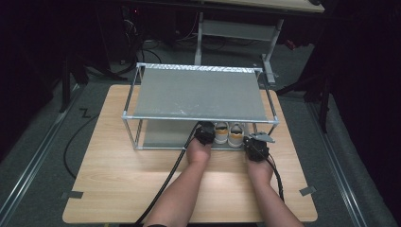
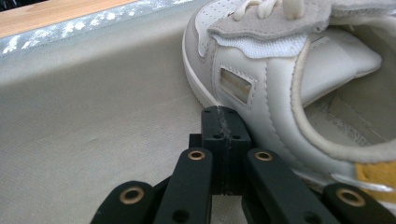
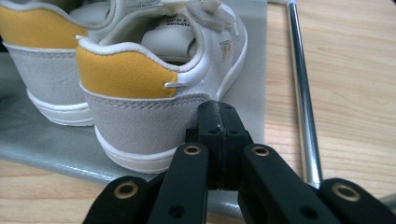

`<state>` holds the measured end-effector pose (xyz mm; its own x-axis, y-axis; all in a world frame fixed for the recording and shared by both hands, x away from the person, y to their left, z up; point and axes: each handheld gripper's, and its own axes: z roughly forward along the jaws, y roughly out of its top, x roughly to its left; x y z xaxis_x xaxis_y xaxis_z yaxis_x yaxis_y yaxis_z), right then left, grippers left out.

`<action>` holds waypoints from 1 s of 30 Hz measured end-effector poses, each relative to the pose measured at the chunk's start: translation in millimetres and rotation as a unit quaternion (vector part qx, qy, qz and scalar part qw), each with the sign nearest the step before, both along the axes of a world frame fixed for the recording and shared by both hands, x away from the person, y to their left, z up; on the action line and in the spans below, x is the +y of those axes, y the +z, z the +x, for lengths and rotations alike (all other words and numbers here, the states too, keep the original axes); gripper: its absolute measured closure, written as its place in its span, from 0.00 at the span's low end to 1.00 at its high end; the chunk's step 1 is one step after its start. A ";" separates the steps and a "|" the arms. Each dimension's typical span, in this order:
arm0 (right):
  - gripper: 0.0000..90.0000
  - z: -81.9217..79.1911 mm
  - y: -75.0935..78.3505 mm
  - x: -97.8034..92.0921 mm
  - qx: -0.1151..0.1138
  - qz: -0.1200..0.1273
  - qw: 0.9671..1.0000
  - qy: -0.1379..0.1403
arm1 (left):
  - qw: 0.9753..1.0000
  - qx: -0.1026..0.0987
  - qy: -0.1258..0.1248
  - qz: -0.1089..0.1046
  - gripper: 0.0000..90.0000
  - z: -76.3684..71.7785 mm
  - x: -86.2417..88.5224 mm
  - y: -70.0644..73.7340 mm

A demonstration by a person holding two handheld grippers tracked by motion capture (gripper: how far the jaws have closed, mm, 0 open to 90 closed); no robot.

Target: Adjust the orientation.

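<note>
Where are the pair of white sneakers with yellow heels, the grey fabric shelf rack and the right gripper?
pair of white sneakers with yellow heels (image 3: 126, 74): right gripper view, yellow heel patch.
grey fabric shelf rack (image 1: 198, 92): high view, top fabric.
right gripper (image 3: 218, 114): right gripper view, jaw tips.

My light wooden table (image 1: 118, 189) stands on grey carpet (image 1: 38, 156). Beyond it the room is dark. A pale metal-legged desk (image 1: 236, 30) stands at the back.

Right claw (image 3: 219, 122) closed, tips against grey heel of right shoe (image 3: 154, 88).
</note>
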<state>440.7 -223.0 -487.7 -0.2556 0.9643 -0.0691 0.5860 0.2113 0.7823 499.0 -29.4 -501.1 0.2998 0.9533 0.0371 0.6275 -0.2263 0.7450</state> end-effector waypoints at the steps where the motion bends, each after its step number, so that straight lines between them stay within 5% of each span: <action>1: 1.00 -0.2 -0.2 -0.9 0.001 0.006 1.000 0.000 | 1.000 0.001 -0.004 0.005 1.00 0.4 1.4 0.7; 2: 1.00 0.0 -0.9 -2.3 0.002 0.006 1.000 0.002 | 0.999 -0.007 -0.040 -0.003 1.00 -1.1 5.2 1.9; 3: 1.00 -0.7 -0.3 -2.9 0.004 0.005 1.000 0.001 | 0.999 -0.016 -0.048 -0.008 1.00 -4.2 5.4 2.6; 5: 1.00 -4.8 2.0 -4.0 -0.001 0.009 1.000 0.000 | 0.998 -0.026 -0.045 -0.020 1.00 -14.4 9.5 5.4; 7: 1.00 -9.9 5.8 -4.9 -0.006 0.012 1.000 0.002 | 0.999 -0.033 -0.004 -0.030 1.00 -29.2 14.2 9.3; 13: 1.00 -29.3 20.5 -5.5 -0.014 0.020 1.000 0.017 | 0.997 -0.050 -0.040 -0.047 0.94 -71.4 41.0 19.6; 16: 1.00 -48.4 26.7 -2.0 -0.010 0.018 0.999 0.033 | 0.995 -0.052 -0.067 -0.048 0.89 -105.2 68.6 25.2; 20: 0.97 -76.2 32.3 -2.3 0.000 0.011 0.999 0.049 | 0.993 -0.007 -0.108 -0.050 0.74 -144.9 121.2 31.1; 23: 0.96 -95.8 34.6 -8.5 0.009 0.009 0.998 0.061 | 0.992 0.003 -0.120 -0.040 0.67 -171.6 172.0 40.2; 25: 0.91 -105.1 35.7 -14.5 0.019 0.015 0.998 0.062 | 0.991 0.015 -0.122 -0.045 0.58 -178.8 196.3 41.5; 28: 0.87 -118.6 34.6 -27.3 0.026 0.023 0.998 0.054 | 0.995 -0.005 -0.091 -0.032 0.54 -198.9 246.0 29.1; 30: 0.76 -120.4 34.0 -35.6 0.036 0.032 0.998 0.041 | 0.995 0.022 -0.082 -0.061 0.56 -191.6 267.9 35.4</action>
